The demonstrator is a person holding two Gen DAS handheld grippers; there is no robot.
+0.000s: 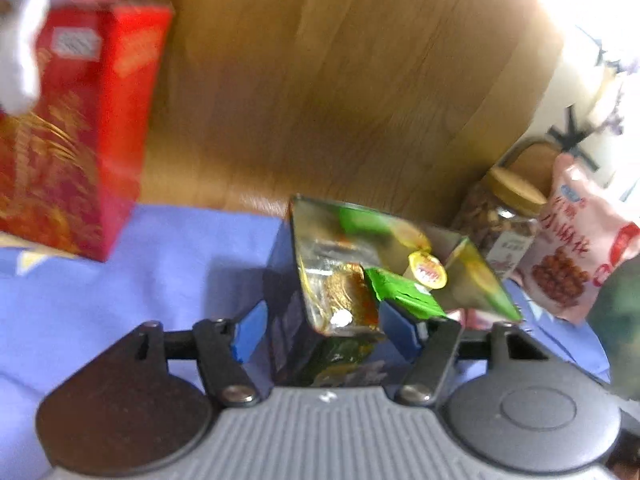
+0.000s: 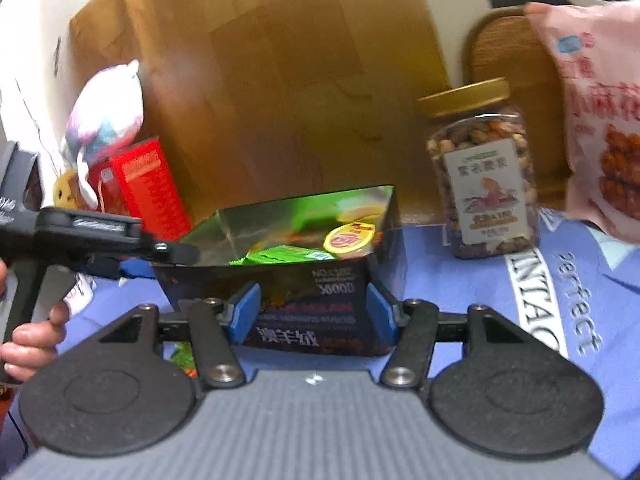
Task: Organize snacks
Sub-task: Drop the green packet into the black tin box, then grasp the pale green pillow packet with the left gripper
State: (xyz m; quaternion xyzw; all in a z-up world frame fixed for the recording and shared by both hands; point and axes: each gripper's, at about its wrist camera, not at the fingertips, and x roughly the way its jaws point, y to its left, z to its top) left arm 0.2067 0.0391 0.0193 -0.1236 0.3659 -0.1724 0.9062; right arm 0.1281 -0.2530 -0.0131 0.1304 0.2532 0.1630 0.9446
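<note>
An open dark box (image 2: pixel 320 304) with a shiny foil lining stands on the blue cloth (image 2: pixel 560 280). It holds a green packet (image 2: pixel 288 257) and a small yellow-lidded cup (image 2: pixel 349 237). My left gripper (image 1: pixel 326 330) has its blue pads on either side of one end of the box (image 1: pixel 304 320), with a gap at the left pad. My right gripper (image 2: pixel 314 314) has its blue pads on either side of the box's near end. The left gripper's body (image 2: pixel 80 236) reaches the box rim from the left in the right wrist view.
A red carton (image 1: pixel 76 132) stands at the left with a plush toy (image 2: pixel 106 112) on it. A jar of nuts (image 2: pixel 484 176) with a gold lid and a pink snack bag (image 2: pixel 600 120) stand at the right. A wooden headboard (image 1: pixel 340 80) rises behind.
</note>
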